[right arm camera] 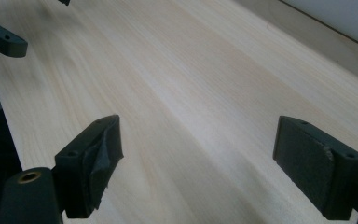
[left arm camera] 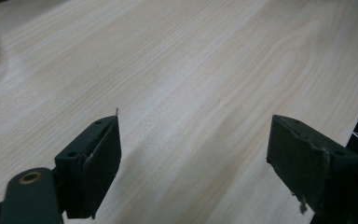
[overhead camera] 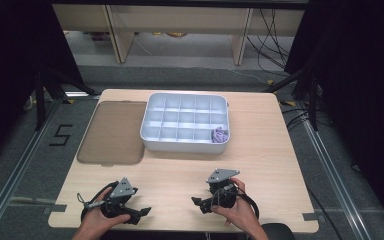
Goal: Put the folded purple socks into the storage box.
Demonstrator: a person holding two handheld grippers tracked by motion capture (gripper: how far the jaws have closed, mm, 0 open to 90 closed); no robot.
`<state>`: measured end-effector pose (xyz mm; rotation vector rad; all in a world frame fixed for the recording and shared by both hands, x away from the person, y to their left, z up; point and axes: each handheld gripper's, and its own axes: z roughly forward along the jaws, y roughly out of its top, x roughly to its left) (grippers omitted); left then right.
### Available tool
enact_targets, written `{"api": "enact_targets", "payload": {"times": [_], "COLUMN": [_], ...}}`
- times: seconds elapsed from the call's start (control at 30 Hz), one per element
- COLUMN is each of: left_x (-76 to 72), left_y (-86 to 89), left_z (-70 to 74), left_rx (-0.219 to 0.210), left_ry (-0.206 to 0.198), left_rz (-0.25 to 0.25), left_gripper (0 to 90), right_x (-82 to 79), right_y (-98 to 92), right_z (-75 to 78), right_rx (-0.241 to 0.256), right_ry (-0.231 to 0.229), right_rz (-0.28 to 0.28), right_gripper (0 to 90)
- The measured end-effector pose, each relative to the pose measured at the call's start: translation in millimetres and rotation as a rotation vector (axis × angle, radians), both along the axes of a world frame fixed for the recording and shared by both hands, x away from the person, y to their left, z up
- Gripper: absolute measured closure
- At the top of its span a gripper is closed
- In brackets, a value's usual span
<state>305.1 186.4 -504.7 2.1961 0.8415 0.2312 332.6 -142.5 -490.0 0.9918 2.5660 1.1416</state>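
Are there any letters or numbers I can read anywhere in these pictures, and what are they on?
"5" - made of black tape strips on the grey floor, left of the table.
No words or numbers can be read on the white tray, the brown lid or either gripper.

3 cams: one fixed overhead, one riding each gripper.

High view sits above the person's side, looks forward and down, far enough to take in the whole table point(overhead camera: 180, 175), the divided tray point(overhead camera: 185, 123) and floor beyond. Left gripper point(overhead camera: 139, 213) view rides low, looks along its own black jaws, close over bare tabletop point(left arm camera: 191, 70). Right gripper point(overhead camera: 199, 205) view same setup, close over tabletop point(right arm camera: 191, 70), and catches the other gripper's jaw tip point(right arm camera: 2, 41) at top left. Shared area: the near strip of wood.
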Motion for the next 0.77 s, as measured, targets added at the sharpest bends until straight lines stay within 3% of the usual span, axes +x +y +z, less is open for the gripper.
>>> {"api": "enact_targets", "payload": {"times": [0.07, 0.1, 0.13, 0.33, 0.37, 0.47, 0.53, 0.77], "left_x": [0.0, 0.0, -0.2, 0.2, 0.0, 0.2, 0.0, 0.1], "left_y": [0.2, 0.3, 0.1, 0.1, -0.3, 0.1, 0.1, 0.0], "left_z": [0.1, 0.2, 0.0, 0.1, 0.0, 0.1, 0.5, 0.2], "left_rx": [0.006, 0.01, 0.008, 0.019, 0.013, 0.019, 0.017, 0.019], "left_ry": [-0.002, -0.005, -0.006, -0.011, -0.01, -0.011, -0.008, -0.01], "left_rz": [0.0, -0.003, -0.001, -0.008, -0.006, -0.008, -0.013, -0.011], "left_gripper": [17.3, 17.2, 17.2, 17.2, 17.2, 17.3, 17.2, 17.3], "right_x": [-0.9, -1.8, -2.4, -9.0, -10.3, -10.6, -11.4, -11.3], "right_y": [-1.2, -0.5, -1.7, 0.5, 0.1, -0.1, -0.9, -1.2], "right_z": [0.4, -1.5, -0.3, -2.8, -2.1, -5.0, -3.7, -5.1], "right_rx": [-0.015, -0.009, -0.032, -0.033, -0.036, -0.044, -0.054, -0.06], "right_ry": [0.01, -0.008, -0.002, -0.016, 0.001, -0.022, 0.006, -0.006], "right_rz": [0.023, 0.011, 0.018, 0.001, 0.006, 0.019, 0.016, 0.018], "right_gripper": [16.6, 16.6, 16.6, 16.6, 16.6, 16.6, 16.6, 16.6]}}
